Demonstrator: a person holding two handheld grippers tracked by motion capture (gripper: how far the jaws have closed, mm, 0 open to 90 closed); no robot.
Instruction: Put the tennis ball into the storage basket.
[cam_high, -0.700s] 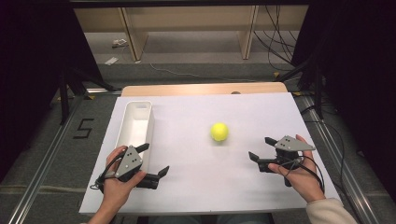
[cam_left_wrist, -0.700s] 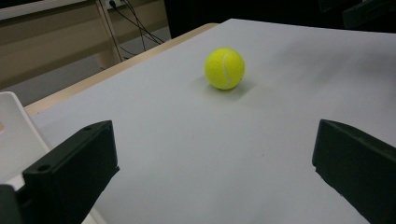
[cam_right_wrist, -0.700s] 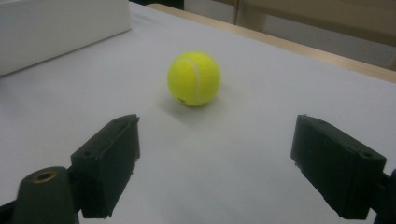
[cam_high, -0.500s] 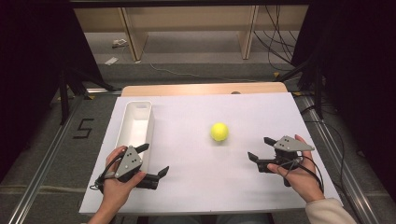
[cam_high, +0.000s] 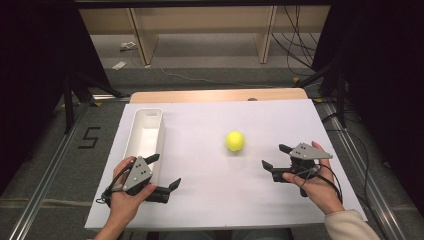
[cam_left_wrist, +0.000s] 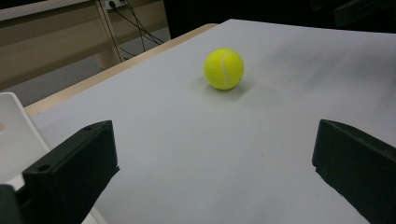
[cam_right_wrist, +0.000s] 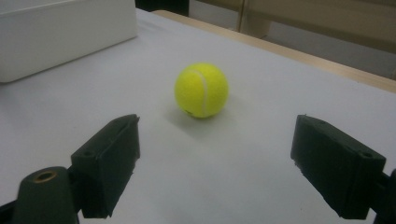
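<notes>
Since the earlier frames the right tongs (cam_high: 275, 156) are edging slightly leftward toward the tennis ball (cam_high: 235, 141); the ball, the white bin (cam_high: 145, 135) and the left tongs (cam_high: 165, 172) are sitting where they were.

Tennis ball: resting on the white worktop (cam_high: 210, 200), a little right of centre, free of everything. Yellow-green felt, one pale seam curving down its face (cam_right_wrist: 201, 90), a soft shadow under it. Looks clean and round; judging it will roll if nudged off-centre.

Right tongs: at about 4 o'clock from the ball, near but not touching, jaws spread wide and holding nothing. In the right gripper view the ball is lying between and beyond the two jaws, slightly left of the midline.

Left tongs: at about 8 o'clock from the ball, well apart, jaws gaping and empty, the hand (cam_high: 127, 200) resting just beside the near end of the bin. The left gripper view is showing the ball (cam_left_wrist: 224, 68) far off.

White bin: long, open-topped, lying at about 9 o'clock from the ball, nothing visible inside.

Step in hand, as judged: the approach for a pick, right side leading. Next move is calling for sliding the open jaws forward until they are straddling the ball at its widest part, centring, then closing gently so it is not squirted away.
</notes>
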